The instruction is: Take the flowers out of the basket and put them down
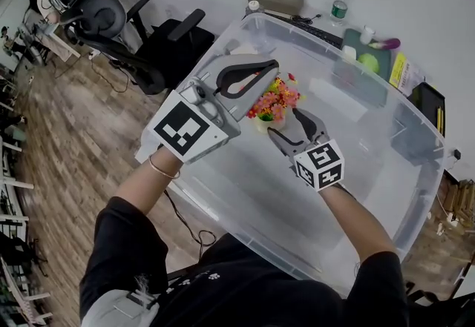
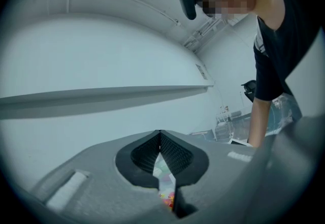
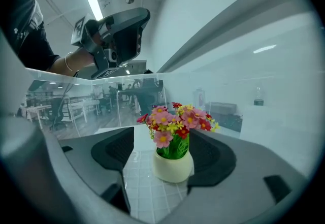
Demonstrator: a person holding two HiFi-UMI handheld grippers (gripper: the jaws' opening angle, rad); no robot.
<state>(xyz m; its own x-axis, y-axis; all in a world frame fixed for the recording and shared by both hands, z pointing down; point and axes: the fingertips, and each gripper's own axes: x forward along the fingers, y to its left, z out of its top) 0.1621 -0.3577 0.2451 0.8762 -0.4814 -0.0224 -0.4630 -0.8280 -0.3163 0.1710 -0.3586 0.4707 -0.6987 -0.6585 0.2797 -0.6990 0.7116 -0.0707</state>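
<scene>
While my left tongs (image 2: 160, 139) are hovering pressed together, my right tongs (image 3: 165, 149) are standing spread inside the basket (image 1: 356, 170), flowers (image 3: 175, 121) sitting between them.

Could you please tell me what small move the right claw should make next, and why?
Probably close the right claw on the cream pot. The pot with its flowers already stands between the open pads on the clear bin's floor, so only the grip seems missing before lifting. The left claw is shut, holding nothing.
</scene>
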